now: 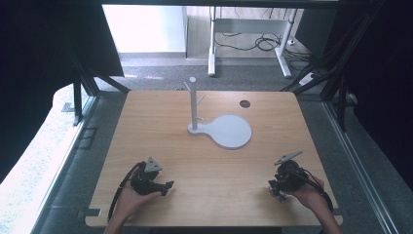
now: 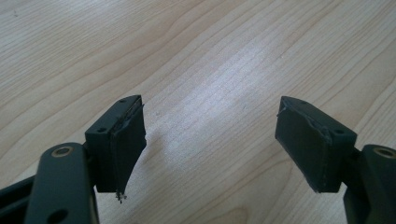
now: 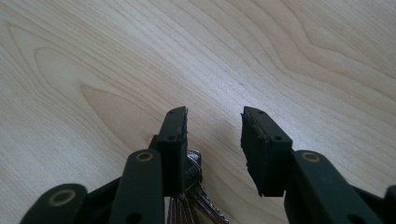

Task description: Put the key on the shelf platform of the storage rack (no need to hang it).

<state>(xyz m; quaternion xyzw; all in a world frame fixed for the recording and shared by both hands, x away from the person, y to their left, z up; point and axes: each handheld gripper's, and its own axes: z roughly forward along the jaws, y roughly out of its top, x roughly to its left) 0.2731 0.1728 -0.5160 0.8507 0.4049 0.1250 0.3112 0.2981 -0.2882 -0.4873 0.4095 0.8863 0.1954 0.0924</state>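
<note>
Left tongs (image 2: 210,140) wide apart over bare surface (image 1: 204,161) near its front edge. Right tongs (image 3: 212,144) apart, keys (image 3: 194,196) beneath left jaw, not clamped.

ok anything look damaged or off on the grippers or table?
The left gripper has worn pads: the rubber edge is frayed, with a scrap hanging at its lower tip. The right gripper has a bunch of keys lying beside and under one jaw, not squarely between them. The white stand stands upright.
</note>
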